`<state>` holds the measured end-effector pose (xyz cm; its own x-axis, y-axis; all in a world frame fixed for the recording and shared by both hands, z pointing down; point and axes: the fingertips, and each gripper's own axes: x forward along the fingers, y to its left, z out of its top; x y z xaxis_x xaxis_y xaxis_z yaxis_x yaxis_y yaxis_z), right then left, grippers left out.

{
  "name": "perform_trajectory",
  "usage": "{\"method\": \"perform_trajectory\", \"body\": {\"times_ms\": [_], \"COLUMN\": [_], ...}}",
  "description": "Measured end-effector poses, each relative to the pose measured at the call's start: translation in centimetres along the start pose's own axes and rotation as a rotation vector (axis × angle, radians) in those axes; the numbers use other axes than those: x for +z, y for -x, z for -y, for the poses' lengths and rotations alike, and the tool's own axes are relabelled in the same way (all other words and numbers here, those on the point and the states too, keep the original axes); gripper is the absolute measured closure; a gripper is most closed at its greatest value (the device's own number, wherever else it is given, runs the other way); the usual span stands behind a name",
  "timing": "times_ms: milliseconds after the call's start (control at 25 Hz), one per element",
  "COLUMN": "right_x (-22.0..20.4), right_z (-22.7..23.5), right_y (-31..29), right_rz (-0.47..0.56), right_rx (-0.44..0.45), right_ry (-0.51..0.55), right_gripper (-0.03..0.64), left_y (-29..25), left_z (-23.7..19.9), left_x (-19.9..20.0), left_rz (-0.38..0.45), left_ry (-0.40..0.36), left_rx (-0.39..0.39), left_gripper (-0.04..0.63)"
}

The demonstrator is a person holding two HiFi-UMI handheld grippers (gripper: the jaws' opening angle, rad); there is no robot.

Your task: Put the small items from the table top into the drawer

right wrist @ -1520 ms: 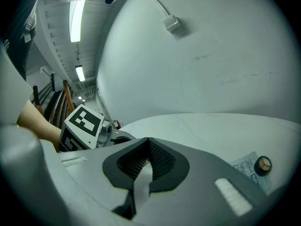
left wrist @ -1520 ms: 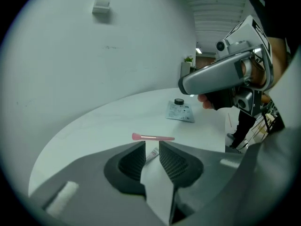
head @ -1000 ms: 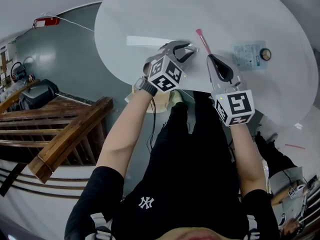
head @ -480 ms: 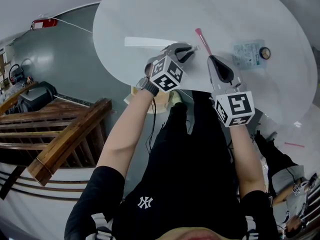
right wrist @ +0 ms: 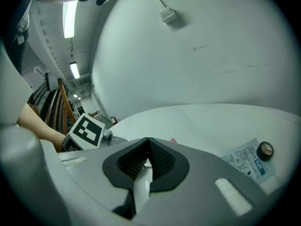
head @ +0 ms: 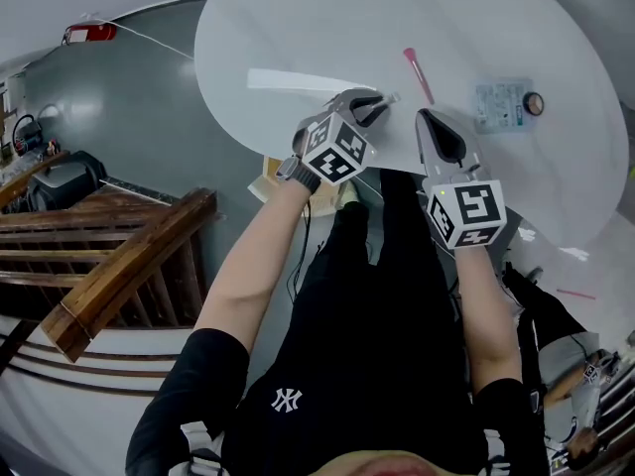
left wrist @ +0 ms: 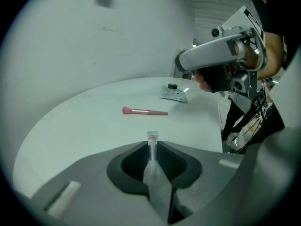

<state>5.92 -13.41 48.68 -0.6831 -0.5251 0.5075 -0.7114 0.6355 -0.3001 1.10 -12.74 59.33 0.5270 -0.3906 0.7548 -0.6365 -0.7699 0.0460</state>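
At table [head: 298, 28] edge, L hand-held gripper [head: 375, 104] tilts down, clamping tube [left wrist: 151, 146].

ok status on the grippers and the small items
Left gripper shut on small tube. Right gripper shut, empty. Pink brush and packet on table.

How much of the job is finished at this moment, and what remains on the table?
Done: nothing can be confirmed, since no view shows the drawer.
In hand: the left gripper is shut on a small clear tube above the white table. The right gripper is shut and empty.
Left: a pink brush, a printed packet and a small round item at its edge lie on the table.
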Motion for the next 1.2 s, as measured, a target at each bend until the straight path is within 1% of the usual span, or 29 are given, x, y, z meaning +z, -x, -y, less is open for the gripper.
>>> {"method": "perform_trajectory", "body": {"times_ms": [360, 800, 1200], "right_x": [-0.8, -2.4, -3.9], "right_z": [-4.1, -10.1, -15.4], "right_y": [0.6, 0.7, 0.6], "right_rz": [0.009, 0.007, 0.009], "right_rx": [0.023, 0.058, 0.082], "right_ry": [0.023, 0.057, 0.069], "right_gripper": [0.594, 0.594, 0.594], "left_y": [3.7, 8.9, 13.1], "left_z": [2.2, 4.3, 6.1], "left_x": [-3.2, -9.1, -14.8], "left_rz": [0.016, 0.014, -0.005], "left_ry": [0.038, 0.079, 0.111], "left_rx": [0.030, 0.068, 0.088], "left_gripper": [0.532, 0.532, 0.532]}}
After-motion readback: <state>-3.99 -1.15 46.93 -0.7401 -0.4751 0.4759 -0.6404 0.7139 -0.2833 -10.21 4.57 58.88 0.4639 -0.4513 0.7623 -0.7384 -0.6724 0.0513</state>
